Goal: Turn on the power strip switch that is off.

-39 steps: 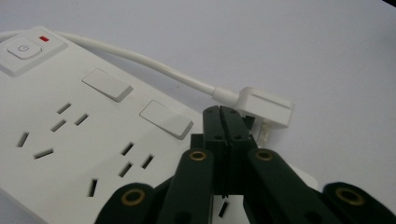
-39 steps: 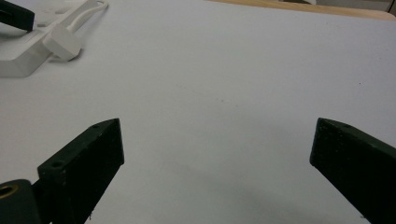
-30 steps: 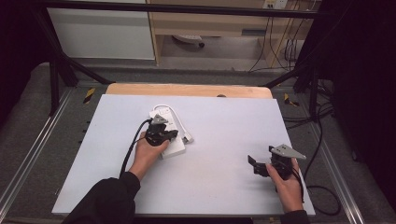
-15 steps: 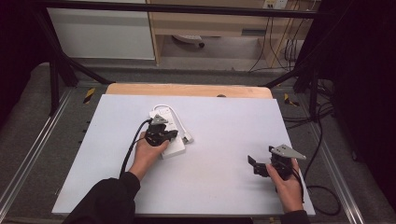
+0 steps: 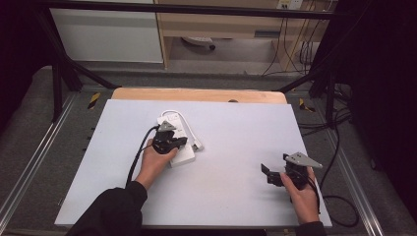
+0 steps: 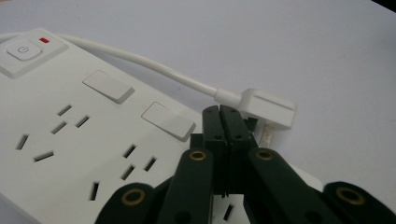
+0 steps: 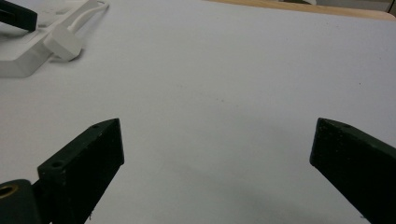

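— Pale matte sheeting (image 5: 236,147) is covering the table, with a strip of bare wood (image 5: 196,94) being left exposed along its far edge. What is being worked on?

— A white rectangular plastic power strip (image 5: 181,147) is lying flat on the left half of the sheet. Its smooth top is being shown in the left gripper view, with slotted sockets, two raised rectangular covers and a square power button (image 6: 21,50) beside a small red light.

— Is anything being plugged into it?

— Nothing is seen in the sockets. Its round white cable (image 6: 154,65) is curving back to a blocky white plug (image 6: 268,106) lying on the sheet just beside the strip.

— And the tools?

— The left gripper (image 6: 220,122) is being held over the strip, jaws pressed together with nothing between them. The right gripper (image 7: 217,154) is being kept well apart, jaws spread wide over bare sheet.
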Available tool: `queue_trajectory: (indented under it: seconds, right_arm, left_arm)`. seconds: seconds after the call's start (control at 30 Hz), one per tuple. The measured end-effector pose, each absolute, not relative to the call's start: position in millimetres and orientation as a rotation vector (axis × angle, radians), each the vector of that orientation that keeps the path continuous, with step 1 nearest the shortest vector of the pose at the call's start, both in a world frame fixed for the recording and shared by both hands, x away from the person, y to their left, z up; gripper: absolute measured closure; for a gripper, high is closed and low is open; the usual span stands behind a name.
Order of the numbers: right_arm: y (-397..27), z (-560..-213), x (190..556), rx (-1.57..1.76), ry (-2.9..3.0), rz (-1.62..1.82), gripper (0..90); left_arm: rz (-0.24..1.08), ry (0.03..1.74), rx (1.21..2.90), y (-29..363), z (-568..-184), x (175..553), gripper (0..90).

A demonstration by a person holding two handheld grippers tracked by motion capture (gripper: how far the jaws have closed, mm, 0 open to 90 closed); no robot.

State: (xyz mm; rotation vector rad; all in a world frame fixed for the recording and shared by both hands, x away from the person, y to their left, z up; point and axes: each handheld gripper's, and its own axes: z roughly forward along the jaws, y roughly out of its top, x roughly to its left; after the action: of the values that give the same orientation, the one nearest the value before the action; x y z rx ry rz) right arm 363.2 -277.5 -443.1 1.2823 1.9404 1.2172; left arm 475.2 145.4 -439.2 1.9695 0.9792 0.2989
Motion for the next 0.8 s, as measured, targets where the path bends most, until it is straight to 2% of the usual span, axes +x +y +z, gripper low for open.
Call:
queue_trajectory:
  seconds: [0.8]
  right_arm:
    - [-277.7, -443.2, 363.4, 1.283, 1.94, 1.22, 3.3]
  left_arm:
    - [0.311, 0.964, 1.966, 144.2, -442.0, 474.1, 90.0]
